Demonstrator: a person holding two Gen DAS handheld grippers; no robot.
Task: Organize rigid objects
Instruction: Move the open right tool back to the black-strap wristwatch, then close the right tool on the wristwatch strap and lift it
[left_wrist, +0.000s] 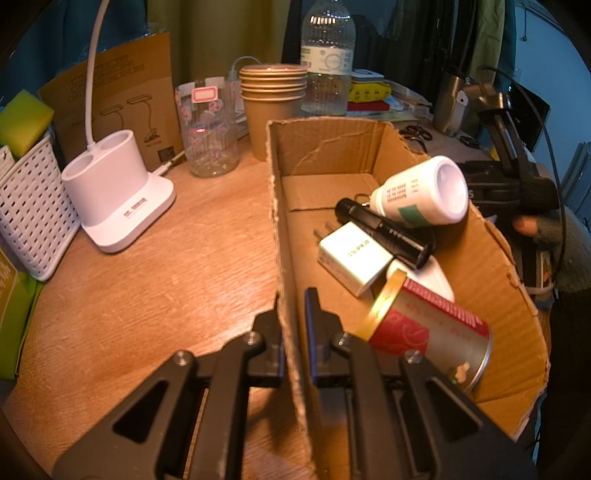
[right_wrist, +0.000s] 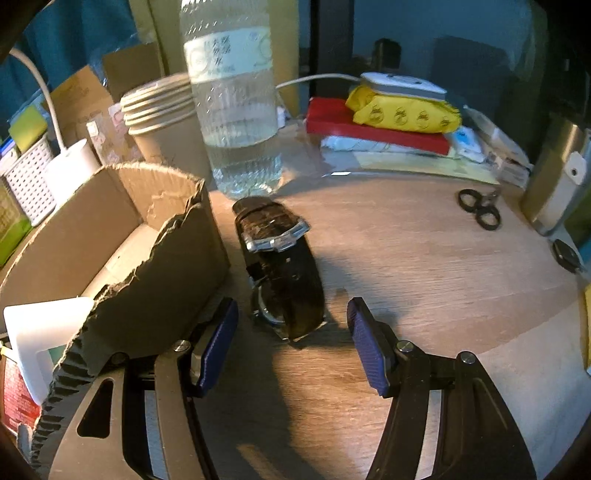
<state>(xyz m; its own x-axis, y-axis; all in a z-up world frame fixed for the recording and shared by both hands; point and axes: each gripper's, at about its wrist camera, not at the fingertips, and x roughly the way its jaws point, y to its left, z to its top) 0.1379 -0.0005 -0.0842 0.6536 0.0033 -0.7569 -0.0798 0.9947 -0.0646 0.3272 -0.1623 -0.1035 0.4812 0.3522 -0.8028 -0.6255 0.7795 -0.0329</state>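
Left tool (left_wrist: 293, 314) on box wall (left_wrist: 291, 343); 4 items inside.

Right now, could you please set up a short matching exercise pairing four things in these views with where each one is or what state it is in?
Column one:
1. wristwatch
2. red tin
3. left gripper
4. right gripper

Column two:
A. lying on its side inside the cardboard box
B. shut on the box's side wall
C. open, with nothing between the pads
D. on the table, just outside the box

Pairs: 1-D, 2-A, 3-B, 4-C
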